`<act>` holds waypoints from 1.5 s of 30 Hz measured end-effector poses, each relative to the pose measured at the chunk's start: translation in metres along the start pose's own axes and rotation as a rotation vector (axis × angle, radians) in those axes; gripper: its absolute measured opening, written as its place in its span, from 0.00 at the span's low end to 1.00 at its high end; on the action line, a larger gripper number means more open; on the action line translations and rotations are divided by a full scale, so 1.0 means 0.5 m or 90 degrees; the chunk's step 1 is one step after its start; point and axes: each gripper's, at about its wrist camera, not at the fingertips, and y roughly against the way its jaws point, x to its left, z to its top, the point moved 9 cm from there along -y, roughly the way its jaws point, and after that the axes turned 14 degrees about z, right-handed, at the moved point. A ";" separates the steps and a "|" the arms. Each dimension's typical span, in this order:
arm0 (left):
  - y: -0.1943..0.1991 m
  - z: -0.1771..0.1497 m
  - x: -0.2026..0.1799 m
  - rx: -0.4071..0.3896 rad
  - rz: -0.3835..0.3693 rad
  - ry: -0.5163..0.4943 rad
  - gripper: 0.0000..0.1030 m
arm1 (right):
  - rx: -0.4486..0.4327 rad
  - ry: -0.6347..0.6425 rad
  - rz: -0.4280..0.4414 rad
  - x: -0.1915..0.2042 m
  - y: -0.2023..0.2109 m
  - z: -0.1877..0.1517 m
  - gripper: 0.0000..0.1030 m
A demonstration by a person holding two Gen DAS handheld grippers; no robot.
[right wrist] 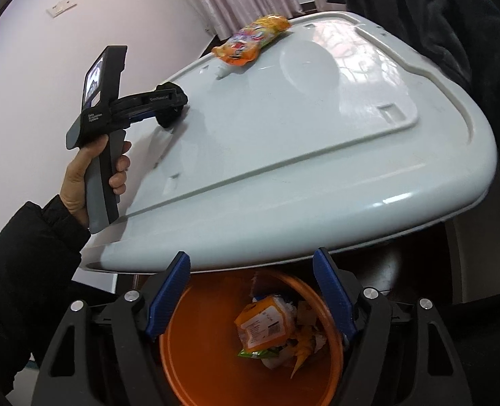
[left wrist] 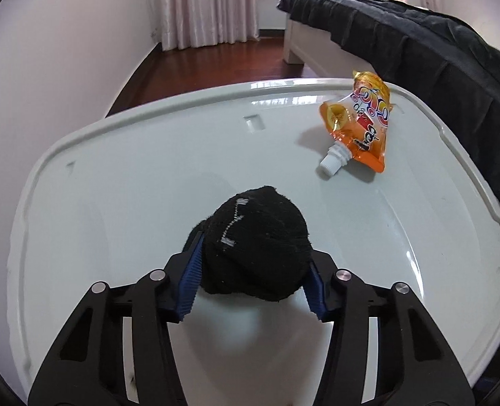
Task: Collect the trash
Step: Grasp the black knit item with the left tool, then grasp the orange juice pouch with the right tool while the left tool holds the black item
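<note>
One bed (left wrist: 402, 30) with a dark cover runs along the far side of one pale grey tabletop (left wrist: 148, 155), which has a raised rim and a glossy top. Below the tabletop's near edge, seen from the right wrist camera, stands one orange trash bin (right wrist: 196, 348) holding several crumpled wrappers, among them an orange packet (right wrist: 267, 324) with a printed label. One person's hand (right wrist: 91, 179), in a black sleeve, grips the handle of the left tool (left wrist: 253, 257); its blue pads press on either side of one rolled black sock (left wrist: 256, 240) that sits on the tabletop, so the tool is clamped on the sock, whose bulk keeps the jaws partly apart. The right tool (right wrist: 251, 287) hangs over the bin with its jaws wide and nothing between them. One orange spouted drink pouch (left wrist: 361, 121), with a white screw cap, lies flat near the tabletop's far edge, well apart from the sock.
</note>
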 end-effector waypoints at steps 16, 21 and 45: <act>0.205 -0.057 0.095 -0.042 -0.022 0.078 0.50 | -0.071 -0.176 -0.050 -0.077 -0.194 0.576 0.84; 0.206 -0.058 0.126 -0.028 -0.041 0.116 0.50 | -0.057 -0.274 -0.124 -0.130 -0.293 0.637 0.85; 0.251 -0.124 0.126 -0.057 0.001 0.107 0.52 | -0.028 0.001 -0.089 0.015 -0.132 0.361 0.39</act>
